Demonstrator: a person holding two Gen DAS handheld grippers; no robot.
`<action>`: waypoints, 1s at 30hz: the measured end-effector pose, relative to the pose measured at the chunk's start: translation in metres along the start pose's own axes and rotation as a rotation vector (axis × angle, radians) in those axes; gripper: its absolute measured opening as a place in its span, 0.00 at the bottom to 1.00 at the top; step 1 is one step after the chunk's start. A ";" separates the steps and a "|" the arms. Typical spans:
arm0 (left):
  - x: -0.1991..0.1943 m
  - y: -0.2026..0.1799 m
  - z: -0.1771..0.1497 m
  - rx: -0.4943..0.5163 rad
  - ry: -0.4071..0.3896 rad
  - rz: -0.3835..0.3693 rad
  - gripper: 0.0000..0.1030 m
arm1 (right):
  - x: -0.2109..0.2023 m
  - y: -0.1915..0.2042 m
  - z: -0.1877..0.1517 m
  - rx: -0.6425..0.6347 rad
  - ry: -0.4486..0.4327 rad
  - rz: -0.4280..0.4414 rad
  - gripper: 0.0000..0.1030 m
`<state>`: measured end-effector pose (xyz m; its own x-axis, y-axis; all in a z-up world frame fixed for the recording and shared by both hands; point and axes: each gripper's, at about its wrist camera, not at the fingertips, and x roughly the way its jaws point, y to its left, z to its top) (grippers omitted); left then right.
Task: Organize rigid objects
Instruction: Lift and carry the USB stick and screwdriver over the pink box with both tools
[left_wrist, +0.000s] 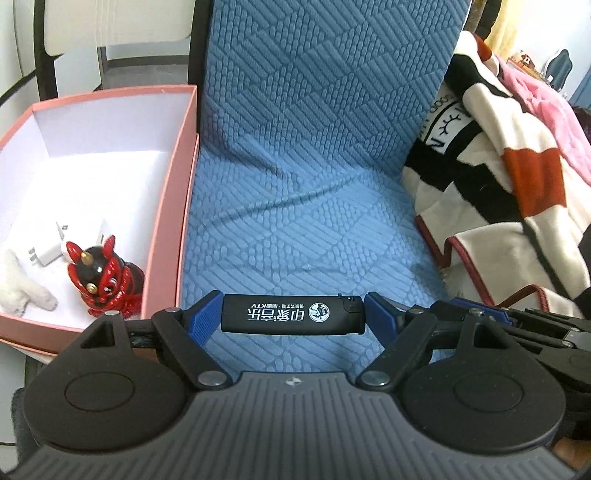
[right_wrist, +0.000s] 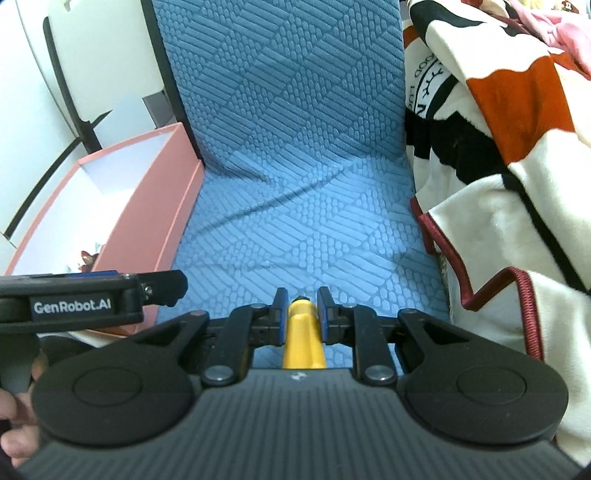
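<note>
Left gripper fingers clamp black lighter endwise, long axis crosswise between them, igniter rightward. Right gripper fingers clamp yellow object, long axis pointing forward, over blue cushion.

Hidden and cut-off parts around the open pink cardboard box

In the left wrist view the box's near-left corner runs off the frame, cutting the white fluffy toy inside it; the white plastic charger plug sits partly behind the glossy red-and-black horned figurine. In the right wrist view the box wall hides all but the figurine's top, and the yellow plastic object disappears under the gripper body.
</note>
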<state>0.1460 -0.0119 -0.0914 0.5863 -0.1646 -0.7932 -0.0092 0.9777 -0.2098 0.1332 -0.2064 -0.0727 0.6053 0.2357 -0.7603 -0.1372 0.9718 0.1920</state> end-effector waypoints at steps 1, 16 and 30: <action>-0.004 0.000 0.002 -0.001 -0.004 -0.002 0.83 | -0.003 0.001 0.002 -0.002 -0.003 0.002 0.20; -0.064 0.031 0.039 -0.031 -0.091 0.034 0.83 | -0.037 0.050 0.050 -0.070 -0.083 0.080 0.20; -0.135 0.108 0.058 -0.100 -0.191 0.140 0.83 | -0.043 0.140 0.075 -0.209 -0.121 0.215 0.20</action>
<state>0.1129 0.1237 0.0258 0.7158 0.0081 -0.6983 -0.1756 0.9699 -0.1687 0.1466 -0.0813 0.0337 0.6326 0.4445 -0.6342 -0.4223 0.8844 0.1987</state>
